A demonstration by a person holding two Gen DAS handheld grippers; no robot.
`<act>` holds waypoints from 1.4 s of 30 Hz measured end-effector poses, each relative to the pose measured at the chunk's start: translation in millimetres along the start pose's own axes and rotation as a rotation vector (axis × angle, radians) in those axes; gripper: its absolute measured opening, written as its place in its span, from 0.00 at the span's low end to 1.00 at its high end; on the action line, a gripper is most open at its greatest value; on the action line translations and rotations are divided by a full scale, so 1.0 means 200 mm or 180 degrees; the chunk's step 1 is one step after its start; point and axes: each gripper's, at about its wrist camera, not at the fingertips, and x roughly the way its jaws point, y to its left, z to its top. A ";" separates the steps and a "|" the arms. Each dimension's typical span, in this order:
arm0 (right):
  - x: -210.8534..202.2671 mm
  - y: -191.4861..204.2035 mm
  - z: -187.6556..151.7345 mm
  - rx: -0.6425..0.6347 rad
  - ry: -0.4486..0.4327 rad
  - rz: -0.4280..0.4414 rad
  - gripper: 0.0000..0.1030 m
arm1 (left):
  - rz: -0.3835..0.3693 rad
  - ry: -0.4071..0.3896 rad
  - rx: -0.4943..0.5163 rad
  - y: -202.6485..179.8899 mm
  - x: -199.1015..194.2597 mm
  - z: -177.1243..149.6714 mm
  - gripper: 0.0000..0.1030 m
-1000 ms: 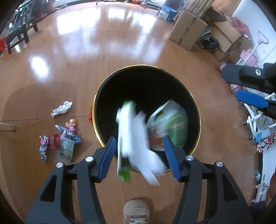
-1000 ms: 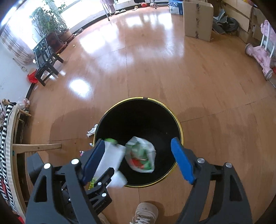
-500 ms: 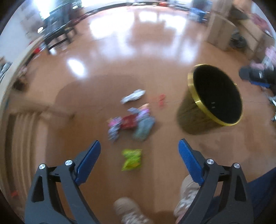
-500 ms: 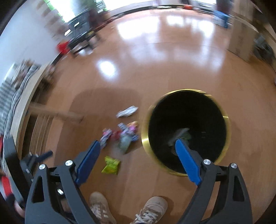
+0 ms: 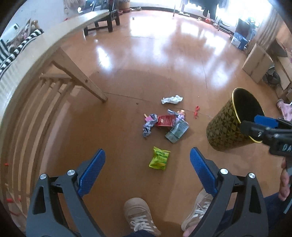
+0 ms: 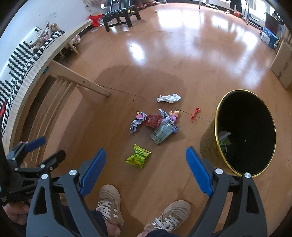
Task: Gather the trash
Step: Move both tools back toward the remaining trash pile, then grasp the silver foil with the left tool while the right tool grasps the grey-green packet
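Observation:
Loose trash lies on the wooden floor: a green popcorn bag (image 5: pixel 159 158) (image 6: pixel 138 158), a crumpled white paper (image 5: pixel 172 99) (image 6: pixel 169 98), a red packet (image 5: pixel 165 120), a grey-green pouch (image 5: pixel 177 129), a bluish wrapper (image 5: pixel 149 124) and a small doll (image 5: pixel 180 114). The black-and-gold bin (image 5: pixel 228 127) (image 6: pixel 208 145) stands to the right with some trash (image 6: pixel 224 138) inside. My left gripper (image 5: pixel 147 151) hangs above the popcorn bag, its jaws opening, with nothing between them. My right gripper (image 6: pixel 146 150) is open and empty, its right finger near the bin's rim.
A slatted wooden bed frame (image 5: pixel 73 63) with striped bedding fills the left side. The person's two beige shoes (image 5: pixel 138 213) stand just below the grippers. Cardboard boxes (image 5: pixel 257 62) sit at the far right, a dark stool (image 6: pixel 120 16) at the back. A red scrap (image 5: pixel 196 112) lies near the bin.
Both grippers let their trash drop into the bin, then swung left off it. Their jaws spread wider. The floor trash is now in front of them.

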 end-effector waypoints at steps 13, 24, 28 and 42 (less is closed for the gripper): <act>0.07 -0.05 0.00 0.0091 0.0061 0.0016 0.83 | 0.0042 -0.0021 0.0060 -0.02 0.07 0.01 0.88; 0.66 -0.27 0.02 0.0451 0.0326 -0.0069 0.83 | 0.0355 0.0189 0.0434 -0.02 0.83 0.00 0.88; 0.97 -0.32 0.01 0.0583 0.0508 -0.0031 0.83 | 0.0313 0.0305 0.0414 0.02 1.15 -0.02 0.88; 1.77 -0.53 -0.03 0.0961 0.0863 0.0136 0.70 | 0.0044 0.0604 0.0289 0.04 2.01 -0.01 0.88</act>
